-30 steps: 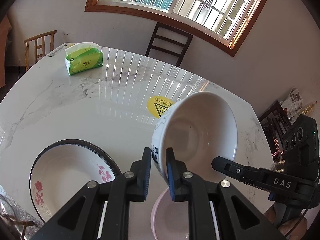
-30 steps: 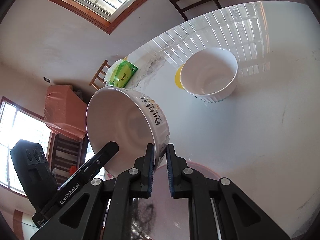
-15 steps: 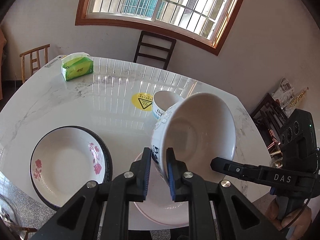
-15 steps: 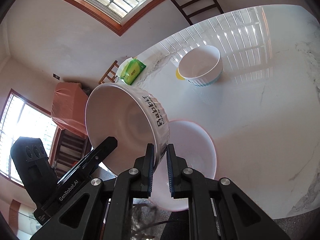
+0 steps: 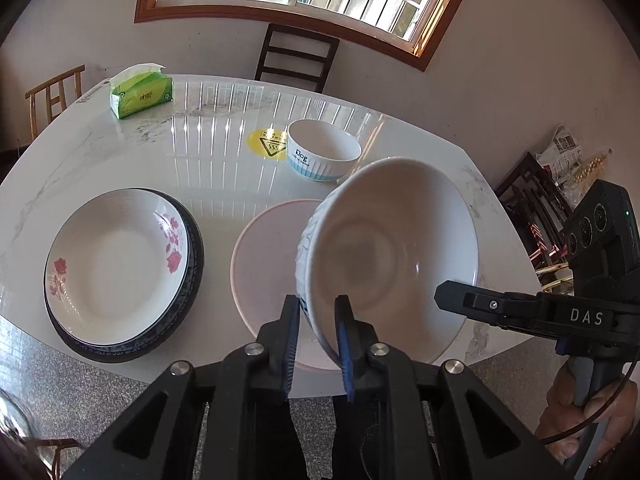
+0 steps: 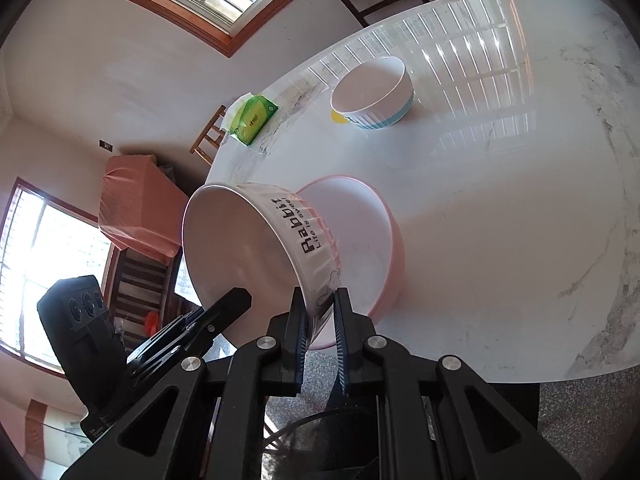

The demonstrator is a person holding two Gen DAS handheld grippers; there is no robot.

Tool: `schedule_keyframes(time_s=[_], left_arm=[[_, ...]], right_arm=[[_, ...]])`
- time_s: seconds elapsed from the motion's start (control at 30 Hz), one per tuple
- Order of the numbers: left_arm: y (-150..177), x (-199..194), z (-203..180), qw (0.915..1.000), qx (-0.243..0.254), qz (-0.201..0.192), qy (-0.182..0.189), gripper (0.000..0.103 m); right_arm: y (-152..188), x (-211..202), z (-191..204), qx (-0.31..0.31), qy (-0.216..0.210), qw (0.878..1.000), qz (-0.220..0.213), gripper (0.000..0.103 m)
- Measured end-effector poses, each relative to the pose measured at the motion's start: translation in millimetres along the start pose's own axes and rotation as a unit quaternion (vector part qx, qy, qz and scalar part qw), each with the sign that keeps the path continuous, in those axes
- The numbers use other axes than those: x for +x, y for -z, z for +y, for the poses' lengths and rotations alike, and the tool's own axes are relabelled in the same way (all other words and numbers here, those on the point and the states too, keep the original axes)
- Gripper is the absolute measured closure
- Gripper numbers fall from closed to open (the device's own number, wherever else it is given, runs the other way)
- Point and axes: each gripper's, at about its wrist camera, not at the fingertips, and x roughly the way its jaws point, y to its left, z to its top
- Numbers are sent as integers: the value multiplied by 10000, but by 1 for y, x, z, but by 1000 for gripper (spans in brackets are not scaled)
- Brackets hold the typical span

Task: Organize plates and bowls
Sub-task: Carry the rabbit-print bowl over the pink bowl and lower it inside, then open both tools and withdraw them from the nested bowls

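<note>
The left tool (image 5: 316, 344) has the rim of a tilted white ceramic bowl (image 5: 392, 248) between its opening jaws, above a wide pale pink bowl (image 5: 268, 256) on the white marble desk (image 5: 120, 160). To the left sits a white rose-patterned plate (image 5: 112, 260) stacked on a dark-rimmed plate (image 5: 192, 280). Farther back stand a small white bowl with blue stripes (image 5: 320, 152), a yellow warning sticker (image 5: 266, 142) and a green tissue pack (image 5: 142, 94). The right tool (image 5: 444, 294) reaches in from the right.
</note>
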Motion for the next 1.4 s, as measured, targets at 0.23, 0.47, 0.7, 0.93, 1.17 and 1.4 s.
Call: schedule_keyframes(time_s=[0.23,0.47,0.7,0.93,1.17,1.4], left_arm=[[3,3,-1,9999,-57,120,8,84],[1,13,5,9995,-138,292,-6,84],[1,24,11,9989,-199,429,-58,84],[1,31,15,9983,-250,517,-78,83],[-2,36,18,9983,-231,503,-202,78],[-1,36,15,9985,-137,500,-175,77]], right_arm=[[3,1,-4,53,39,9999,97,90],[-1,14,-9,199,110,9994,268,90],[-6,24,-9,252,258,9985,422,90],[-9,33,-9,330,384,9973,540,90],[-11,35,-14,423,460,9967,523,90],[-9,25,-10,289,354,9981,415,90]])
